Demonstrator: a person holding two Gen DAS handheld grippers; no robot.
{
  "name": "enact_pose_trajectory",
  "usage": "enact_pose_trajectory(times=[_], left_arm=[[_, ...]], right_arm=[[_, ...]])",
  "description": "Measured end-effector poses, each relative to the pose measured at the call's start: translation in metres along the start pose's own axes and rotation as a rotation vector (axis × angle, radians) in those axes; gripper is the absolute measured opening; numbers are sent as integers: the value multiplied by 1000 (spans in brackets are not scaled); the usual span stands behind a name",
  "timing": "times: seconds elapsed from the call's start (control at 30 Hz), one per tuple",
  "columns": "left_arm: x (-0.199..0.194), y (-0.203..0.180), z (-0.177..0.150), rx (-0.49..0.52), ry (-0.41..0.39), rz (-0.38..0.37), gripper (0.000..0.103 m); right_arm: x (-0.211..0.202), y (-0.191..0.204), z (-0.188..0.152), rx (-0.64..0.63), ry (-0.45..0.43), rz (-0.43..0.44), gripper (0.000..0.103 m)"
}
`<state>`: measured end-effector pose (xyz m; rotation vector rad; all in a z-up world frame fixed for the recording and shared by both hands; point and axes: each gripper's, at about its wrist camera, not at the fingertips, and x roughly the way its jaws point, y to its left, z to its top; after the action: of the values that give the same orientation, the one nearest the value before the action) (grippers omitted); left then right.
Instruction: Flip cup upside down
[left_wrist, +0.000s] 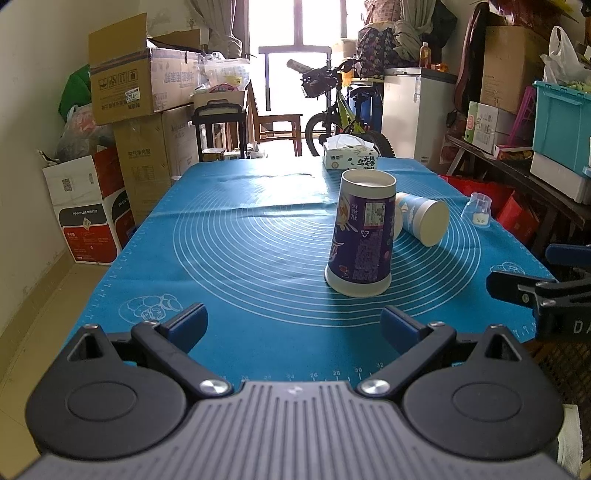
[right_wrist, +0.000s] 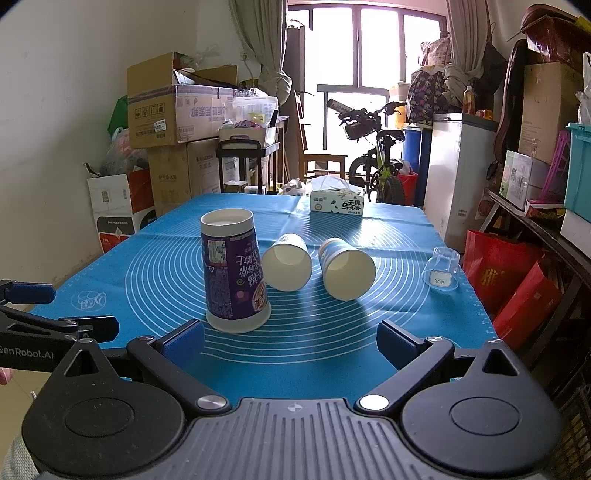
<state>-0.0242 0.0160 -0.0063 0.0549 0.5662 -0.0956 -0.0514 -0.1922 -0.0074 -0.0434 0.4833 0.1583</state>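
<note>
A tall purple paper cup stands upside down on the blue mat, its wide rim on the mat; it also shows in the right wrist view. Two small blue-and-white paper cups lie on their sides behind it; in the left wrist view one shows clearly. My left gripper is open and empty, short of the purple cup. My right gripper is open and empty, the purple cup just beyond its left finger.
A small clear plastic cup stands upside down near the mat's right edge. A tissue box sits at the far end. Cardboard boxes stand left, a bicycle behind, a shelf right.
</note>
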Motion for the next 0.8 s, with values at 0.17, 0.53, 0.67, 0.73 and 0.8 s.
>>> enact_pose_trajectory(times=[0.17,0.53,0.67,0.73,0.8], left_arm=[[1,0,0,1,1,-2,99],[1,-1,1,0,4,-3,99],[1,-1,1,0,3,-2,99],[1,-1,1,-1,2,-2,99],[1,0,0,-5,-1,-1,99]], right_arm=[[1,0,0,-2,1,1,101],[1,3,-3,-7,6,8,101],[2,2,-1,-7,8,10,101],[2,2,-1,-7,8,10,101],[2,2,-1,-7,7,10,101]])
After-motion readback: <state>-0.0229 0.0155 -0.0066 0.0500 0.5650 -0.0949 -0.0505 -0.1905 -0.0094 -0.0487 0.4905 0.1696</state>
